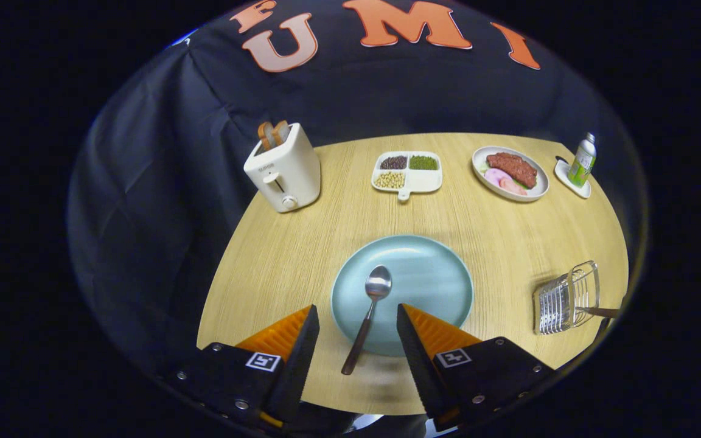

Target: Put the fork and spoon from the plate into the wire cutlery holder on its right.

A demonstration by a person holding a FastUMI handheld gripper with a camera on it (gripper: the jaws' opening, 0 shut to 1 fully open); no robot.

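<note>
Spoon (pixel 367 319) on the plate (pixel 429 286), handle toward the gripper (pixel 358 331).
Fingers wide apart, empty, flanking its handle; long axis runs along them.

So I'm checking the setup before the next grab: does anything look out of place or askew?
Mostly tidy. The spoon lies on the plate with its handle overhanging the near rim, between the open fingers. The wire cutlery holder looks tipped on its side, a utensil handle sticking out. No fork on the plate.
</note>
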